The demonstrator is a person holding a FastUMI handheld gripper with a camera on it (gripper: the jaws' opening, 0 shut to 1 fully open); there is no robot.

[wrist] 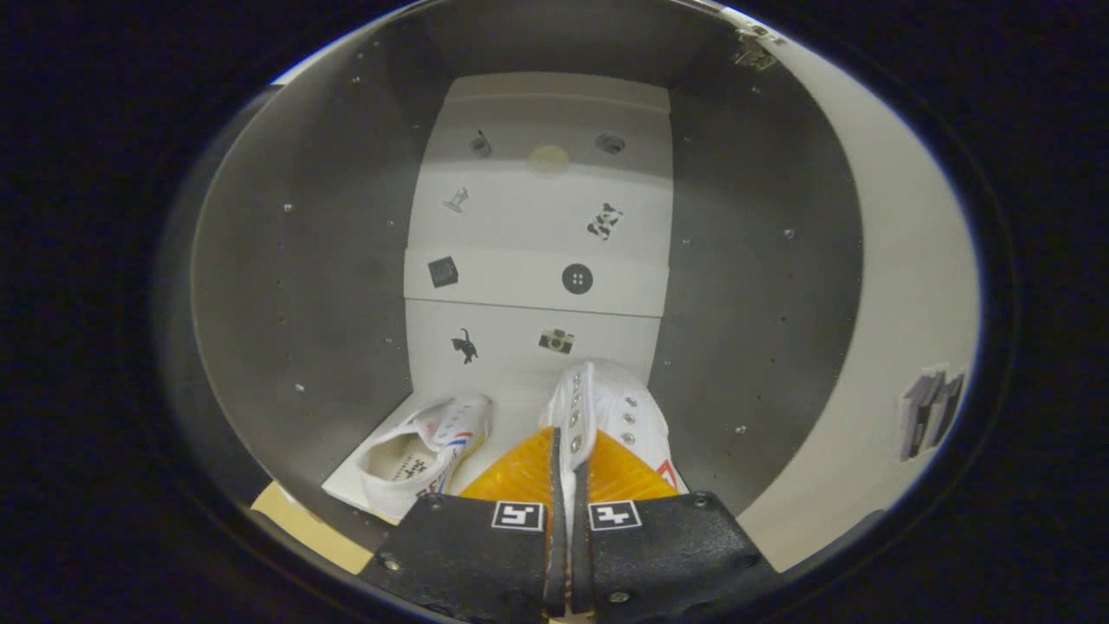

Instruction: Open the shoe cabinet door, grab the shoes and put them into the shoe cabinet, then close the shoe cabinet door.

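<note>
Looking forward along the gripper [567, 485], I find its two fingers drawn close together, with the eyelet edge of one white shoe [606, 416] pinched in the narrow gap between them. Both fingers press on that edge, so I record the gripper as closed on this shoe. The shoe reaches ahead of the fingertips into the shoe cabinet [303, 286], toe pointing toward the back panel; I count a row of metal eyelets along the held edge and more on the flap beside it.

Shoes counted: two. The second white shoe [424, 455] lies on the cabinet floor, just to the left of the fingers and apart from the held one, its opening turned toward me and coloured stripes on its side.

The cabinet has two grey side walls, each dotted with small pegs or holes. The back panel [537, 260] is white and carries seven small markings that I can count: two dark ones near the top, a small figure and a black-and-white patch below them, a dark square and a round button shape on the next band, and a cat and a camera lowest. A pale round spot sits between the top two.

The door [901, 347] stands open on the right, one hinge [754, 52] visible at its top and a grey handle [931, 412] on its face.
</note>
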